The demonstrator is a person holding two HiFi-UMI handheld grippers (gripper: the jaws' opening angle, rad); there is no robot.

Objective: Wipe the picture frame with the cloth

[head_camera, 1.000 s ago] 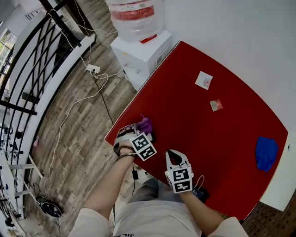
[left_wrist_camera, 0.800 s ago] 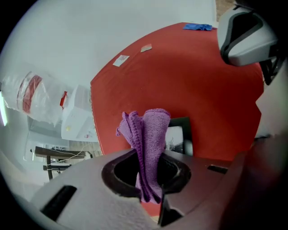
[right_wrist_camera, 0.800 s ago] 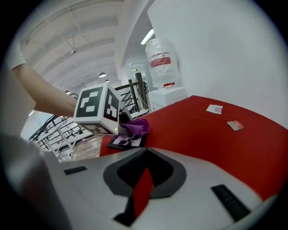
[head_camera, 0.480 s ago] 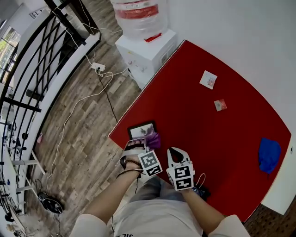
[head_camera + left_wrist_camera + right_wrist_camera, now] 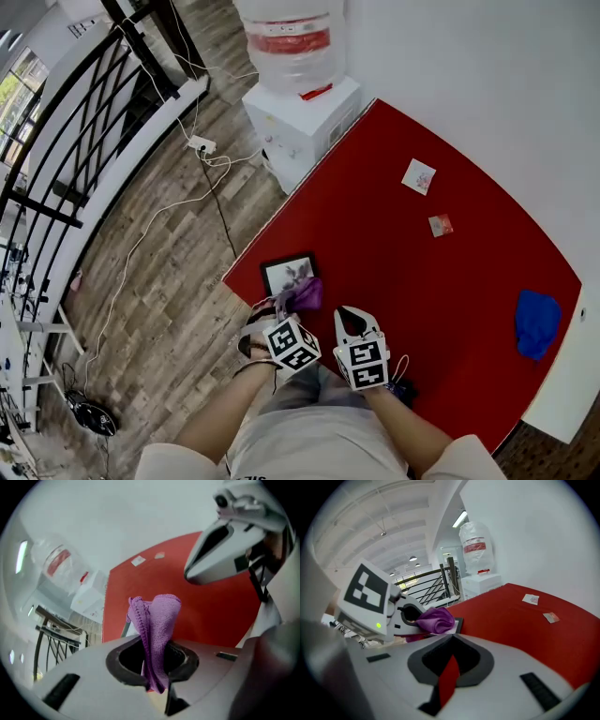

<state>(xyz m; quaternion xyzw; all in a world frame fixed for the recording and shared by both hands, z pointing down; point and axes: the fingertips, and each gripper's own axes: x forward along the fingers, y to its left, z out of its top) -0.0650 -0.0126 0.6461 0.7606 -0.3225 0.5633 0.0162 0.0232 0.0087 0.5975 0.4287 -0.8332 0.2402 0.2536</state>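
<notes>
Left claw (image 5: pixel 292 302), clamped on cloth (image 5: pixel 306 293), has drawn back across the frame (image 5: pixel 284 272); right claw (image 5: pixel 354 315) closed, empty.

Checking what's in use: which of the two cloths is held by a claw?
The folded purple cloth, clamped in the left claw; the crumpled blue cloth lies loose.

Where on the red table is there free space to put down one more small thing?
The table is barest in its middle, between the picture frame, the white card, the small packet and the blue cloth. The near left corner is crowded: frame, purple cloth, left hand-held gripper and right hand-held gripper sit together.
</notes>
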